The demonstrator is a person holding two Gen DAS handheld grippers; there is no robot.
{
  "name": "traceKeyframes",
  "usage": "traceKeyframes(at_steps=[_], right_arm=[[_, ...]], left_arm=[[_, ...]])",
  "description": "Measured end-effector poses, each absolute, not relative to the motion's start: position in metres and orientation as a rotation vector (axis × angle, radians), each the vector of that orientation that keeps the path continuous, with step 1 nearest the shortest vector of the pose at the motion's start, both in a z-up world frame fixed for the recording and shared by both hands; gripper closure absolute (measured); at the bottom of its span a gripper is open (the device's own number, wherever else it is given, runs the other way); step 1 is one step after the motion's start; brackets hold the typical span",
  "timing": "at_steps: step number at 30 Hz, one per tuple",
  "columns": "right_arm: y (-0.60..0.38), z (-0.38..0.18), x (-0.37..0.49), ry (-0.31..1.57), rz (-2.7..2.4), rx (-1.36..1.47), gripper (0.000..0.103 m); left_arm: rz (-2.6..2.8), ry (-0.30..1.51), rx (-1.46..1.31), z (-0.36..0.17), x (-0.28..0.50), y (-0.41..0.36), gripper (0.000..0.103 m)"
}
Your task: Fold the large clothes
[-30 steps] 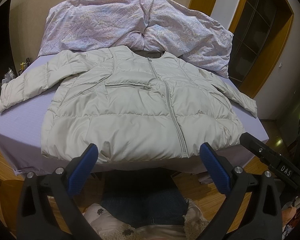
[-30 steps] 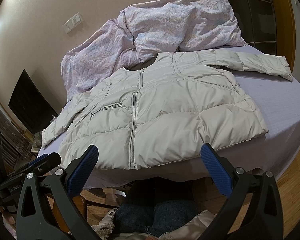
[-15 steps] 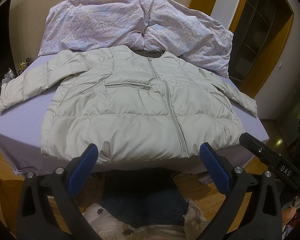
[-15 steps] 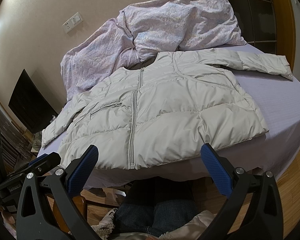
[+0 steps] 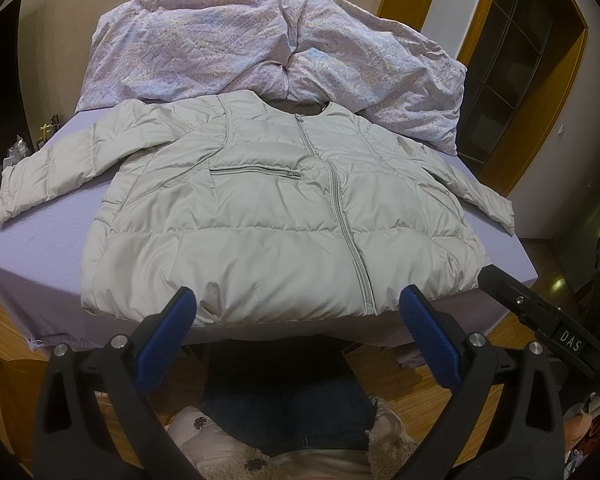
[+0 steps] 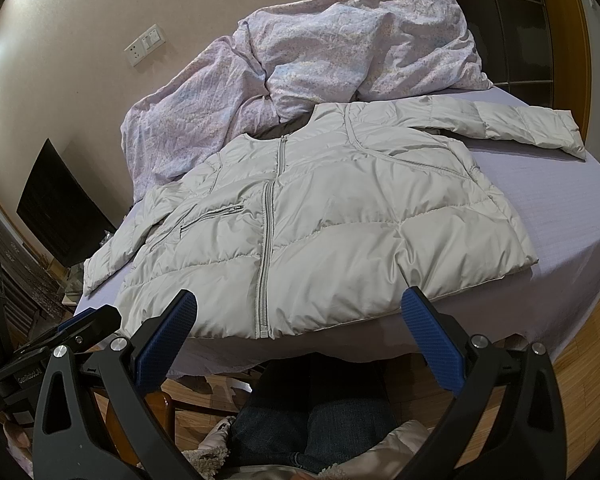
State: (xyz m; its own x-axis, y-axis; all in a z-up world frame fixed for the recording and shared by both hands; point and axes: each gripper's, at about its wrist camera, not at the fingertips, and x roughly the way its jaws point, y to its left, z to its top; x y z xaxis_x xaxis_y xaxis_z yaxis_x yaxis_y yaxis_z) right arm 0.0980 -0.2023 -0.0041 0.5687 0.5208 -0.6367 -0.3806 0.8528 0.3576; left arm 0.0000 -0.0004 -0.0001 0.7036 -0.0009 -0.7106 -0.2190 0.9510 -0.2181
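The jacket (image 5: 268,216) lies face up on the bed (image 5: 40,248), zipped shut, hem at the near edge just ahead of me, collar toward the quilt (image 5: 260,48) bunched against the far wall. Both sleeves are spread outward, one toward each side of the mattress; I judge this layout deliberate, since a flat, closed front gives clean fold lines. My left gripper (image 5: 298,320) hangs before the hem with its jaws spread wide, holding nothing and touching nothing. My right gripper (image 6: 298,320) is likewise parted and empty, short of the fabric. Material: pale grey quilted shell, smooth with a slight sheen, puffed in horizontal baffles, so I expect it to spring back and slide when folded. A chest pocket zip (image 5: 256,172) runs beside the main zip. The bed sheet is flat lilac cloth; the quilt is crumpled floral cotton. No fold is yet made.
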Motion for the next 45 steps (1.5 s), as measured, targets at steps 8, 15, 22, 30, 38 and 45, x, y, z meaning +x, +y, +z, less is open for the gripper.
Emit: traceKeyframes(at_steps=[8, 15, 22, 30, 38, 45], right_arm=[[-0.203, -0.005, 0.099, 0.808, 0.532, 0.189, 0.001], [-0.205, -0.006, 0.108, 0.816, 0.512, 0.192, 0.001], [-0.209, -0.017, 0.140, 0.862, 0.453, 0.212, 0.001], [-0.222, -0.024, 0.189, 0.893, 0.368, 0.226, 0.001], [-0.318, -0.048, 0.287, 0.954, 0.128, 0.508, 0.001], [-0.417, -0.086, 0.351, 0.965, -0.065, 0.834, 0.017]], left_arm=[[0.124, 0.784, -0.299, 0.000, 0.000, 0.000, 0.002], [0.128, 0.789, -0.297, -0.002, 0.002, 0.000, 0.002], [0.146, 0.814, -0.292, -0.011, 0.030, 0.010, 0.002], [0.211, 0.824, -0.258, -0.020, 0.073, 0.034, 0.002], [0.194, 0.841, -0.270, -0.035, 0.117, 0.061, 0.002], [0.261, 0.816, -0.174, -0.036, 0.150, 0.070, 0.002]])
